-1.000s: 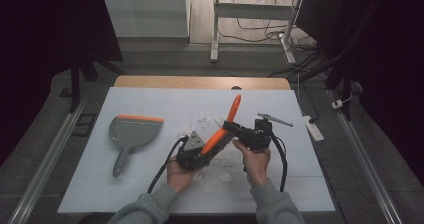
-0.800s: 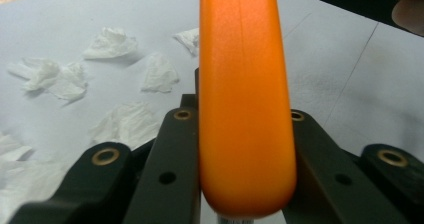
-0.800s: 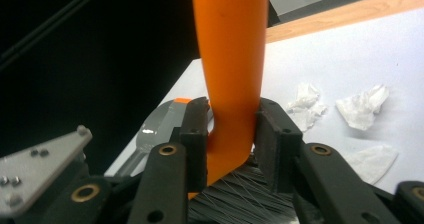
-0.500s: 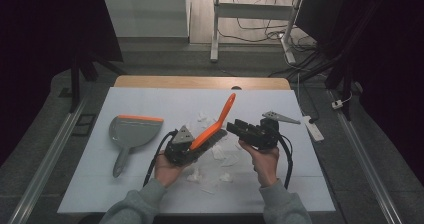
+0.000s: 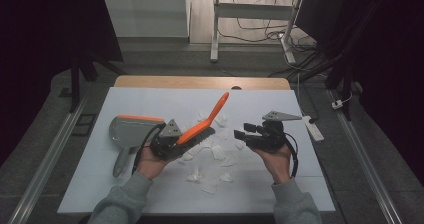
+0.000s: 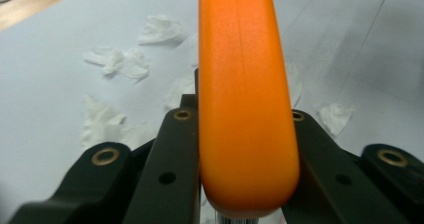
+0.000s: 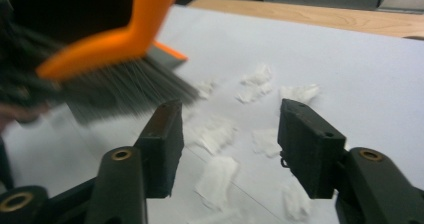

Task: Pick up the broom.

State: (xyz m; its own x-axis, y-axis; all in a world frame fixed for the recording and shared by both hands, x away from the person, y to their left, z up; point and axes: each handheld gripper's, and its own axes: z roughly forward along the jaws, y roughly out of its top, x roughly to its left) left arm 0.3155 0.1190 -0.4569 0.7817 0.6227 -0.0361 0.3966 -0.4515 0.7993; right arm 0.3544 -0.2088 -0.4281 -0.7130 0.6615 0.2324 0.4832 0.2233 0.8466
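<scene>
A hand brush with an orange handle and grey bristles slants up over the white table top. My left gripper is shut on its bristle end; in the left gripper view the jaws clamp the orange brush, left gripper. My right gripper hovers just right of the brush. Its jaws have just been opening and hold nothing. In the right gripper view the right gripper stands open above white paper scraps, with the brush at upper left.
A grey dustpan with an orange rim lies at the left of the table. Several torn paper scraps are scattered between and before the hands. A white power strip lies at the right edge. A desk frame stands behind the table.
The right gripper's jaws opened and came off the brush, and it drew away to the right. The left gripper carried the brush leftward and a little up.
</scene>
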